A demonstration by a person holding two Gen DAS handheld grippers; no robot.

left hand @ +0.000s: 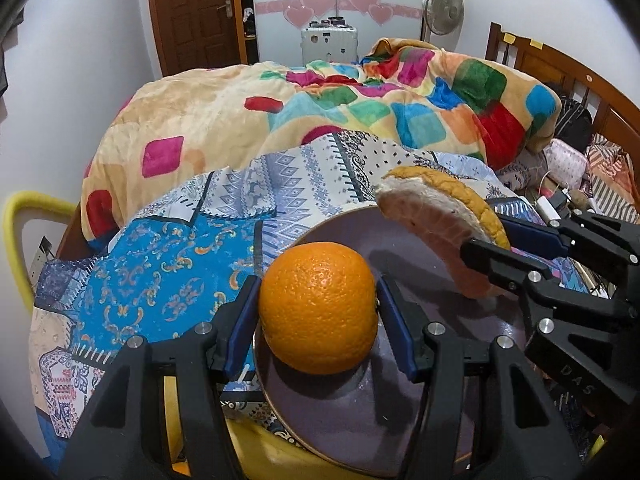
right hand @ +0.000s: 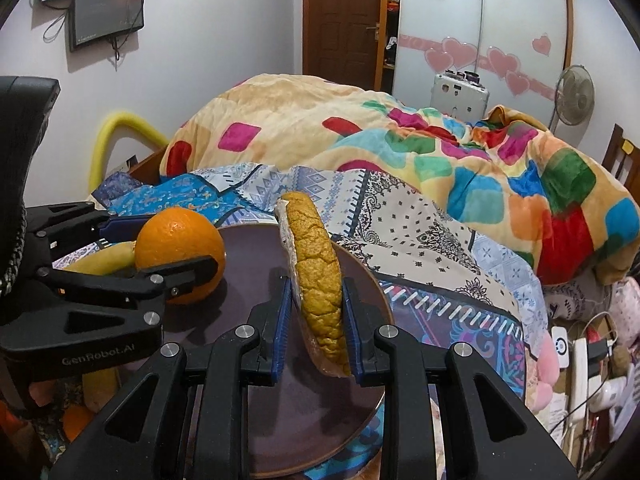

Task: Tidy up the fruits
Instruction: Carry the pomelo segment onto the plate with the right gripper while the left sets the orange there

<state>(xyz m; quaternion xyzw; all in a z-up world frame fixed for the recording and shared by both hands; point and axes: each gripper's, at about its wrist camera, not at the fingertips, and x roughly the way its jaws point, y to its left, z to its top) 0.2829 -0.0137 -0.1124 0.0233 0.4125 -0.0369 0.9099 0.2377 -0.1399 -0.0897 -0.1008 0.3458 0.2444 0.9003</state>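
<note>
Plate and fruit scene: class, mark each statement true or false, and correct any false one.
1. The left gripper holds a whole orange. True.
2. The right gripper is empty. False: it grips a pomelo wedge.
3. Both fruits are above the purple plate. True.
4. The plate already holds grapes. False: no grapes show.
5. A banana lies behind the orange in the right wrist view. True.

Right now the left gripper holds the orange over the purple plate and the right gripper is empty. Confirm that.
Not quite. The right gripper is not empty: it is shut on a pomelo wedge, as the right wrist view shows. The rest holds: the left gripper grips the orange over the purple plate.
</note>
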